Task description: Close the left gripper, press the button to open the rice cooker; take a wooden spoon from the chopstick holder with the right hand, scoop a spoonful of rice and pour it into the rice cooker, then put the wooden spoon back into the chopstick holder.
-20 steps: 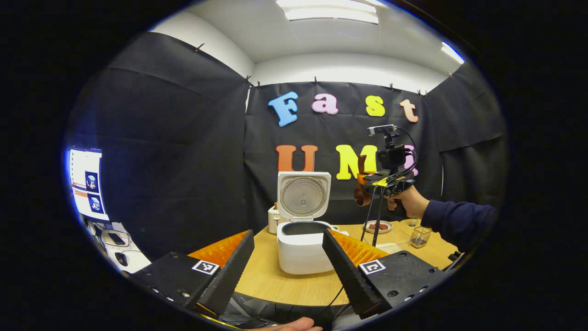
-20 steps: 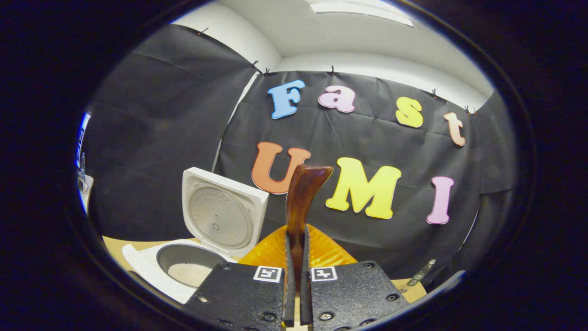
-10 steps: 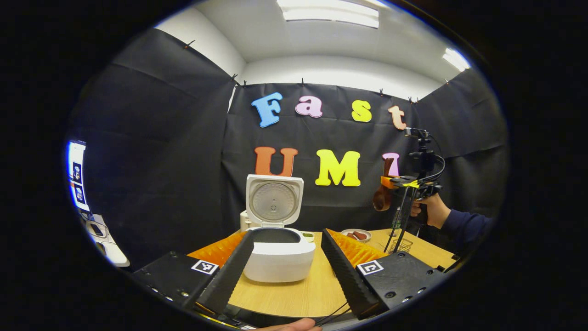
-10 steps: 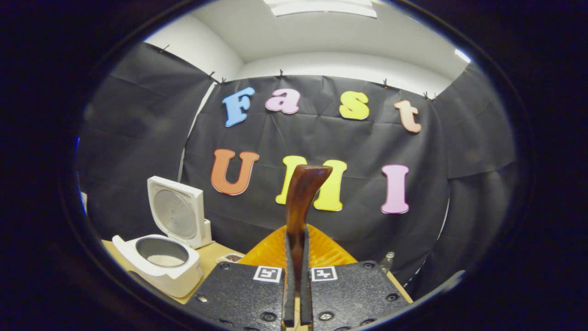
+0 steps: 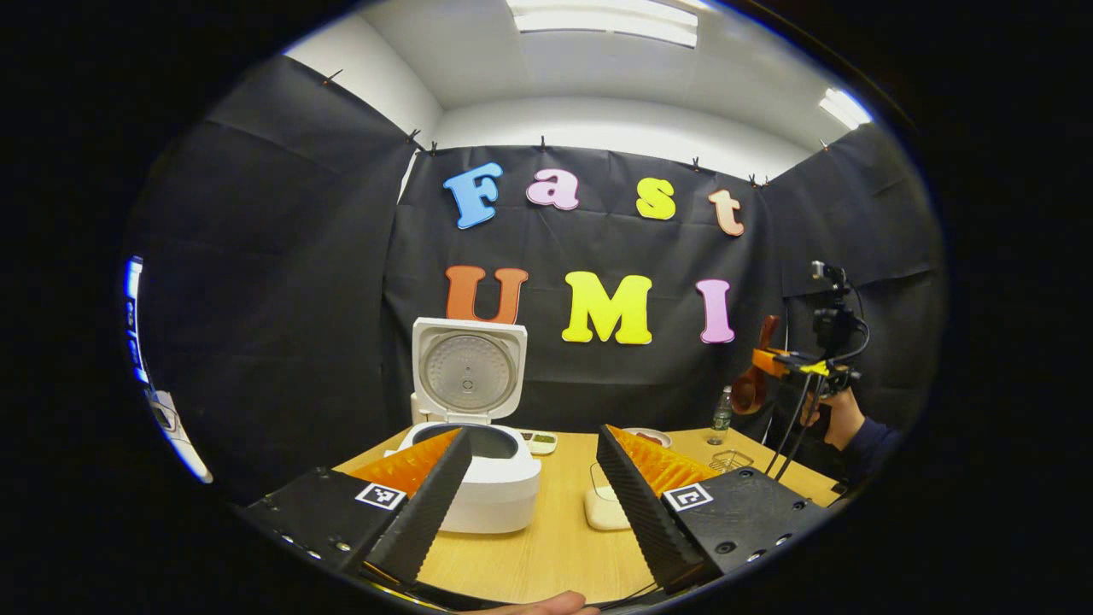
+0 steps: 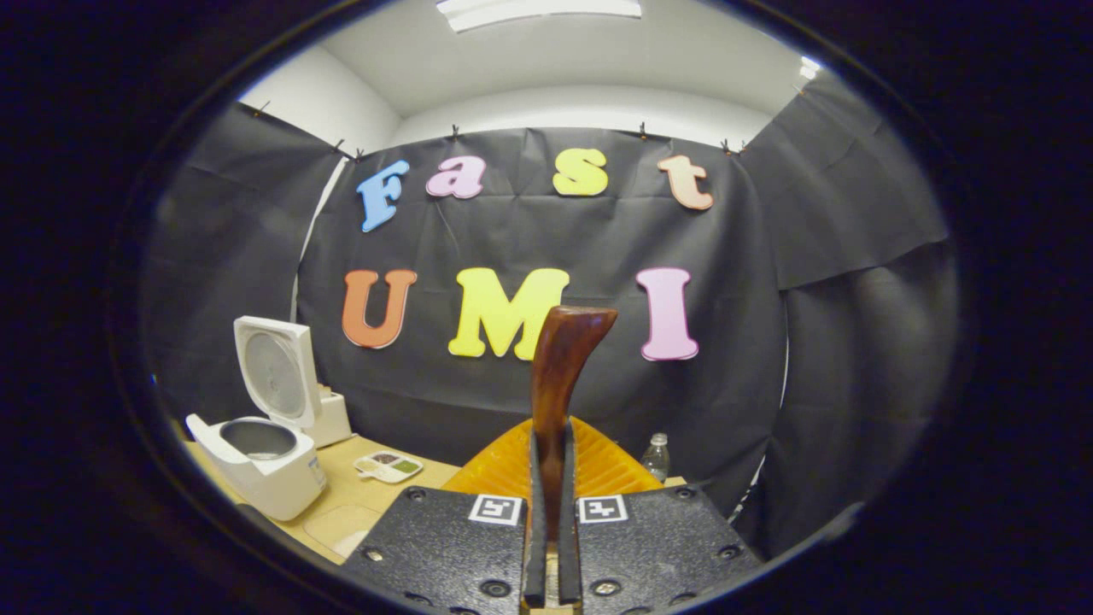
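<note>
The white rice cooker (image 5: 482, 491) stands on the wooden table (image 5: 555, 547) with its lid (image 5: 468, 371) raised upright. My left gripper (image 5: 534, 434) is open in front of it, with nothing between its fingers. At the far right a hand (image 5: 841, 418) holds my right gripper (image 5: 790, 363) high above the table, shut on the brown wooden spoon (image 5: 751, 386). Below it sits the wire chopstick holder (image 5: 727, 461). In the right gripper view the spoon (image 6: 559, 376) rises between the shut fingers of my right gripper (image 6: 552, 436), and the open rice cooker (image 6: 260, 465) lies far to the left.
A small divided dish (image 5: 540, 441), a plate (image 5: 646, 437) and a plastic bottle (image 5: 722, 410) stand toward the back of the table. A pale flat pad (image 5: 604, 508) lies just right of the cooker. The dish (image 6: 388, 464) and the bottle (image 6: 656, 457) also appear in the right gripper view.
My right gripper has carried the spoon to the right, away from the cooker and over toward the chopstick holder. The cooker has slid leftward in both views. Both grippers kept their states.
</note>
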